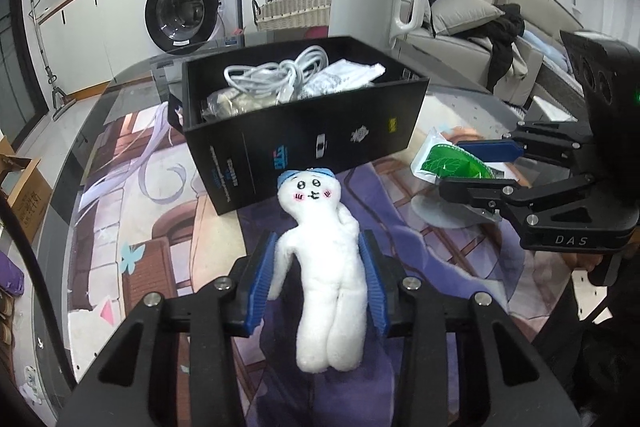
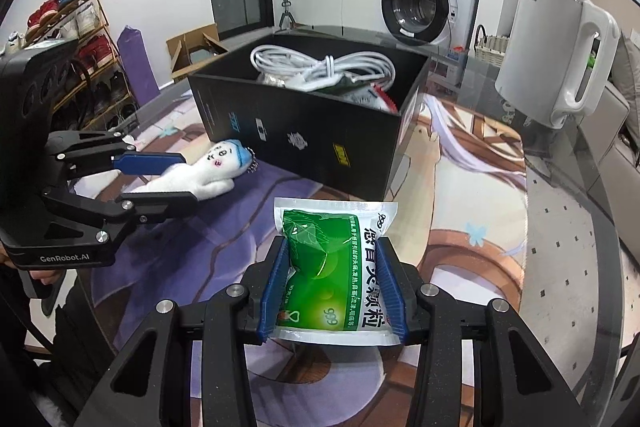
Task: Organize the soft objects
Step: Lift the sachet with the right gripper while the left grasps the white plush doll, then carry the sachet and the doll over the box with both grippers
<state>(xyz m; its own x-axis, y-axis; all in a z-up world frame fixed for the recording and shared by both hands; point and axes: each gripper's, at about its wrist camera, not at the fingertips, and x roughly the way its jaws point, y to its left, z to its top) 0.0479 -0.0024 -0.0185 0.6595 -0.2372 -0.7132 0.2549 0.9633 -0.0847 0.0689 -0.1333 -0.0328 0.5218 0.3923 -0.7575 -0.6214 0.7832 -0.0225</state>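
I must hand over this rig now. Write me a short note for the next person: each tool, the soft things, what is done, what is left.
Left tool: shut on the white plush doll, near the table in front of the black box.
Right tool: shut on the green sachet, held above the table mat.
Done: white cable bundle and some packets already in the box.
Left: put the doll and the sachet into the box.
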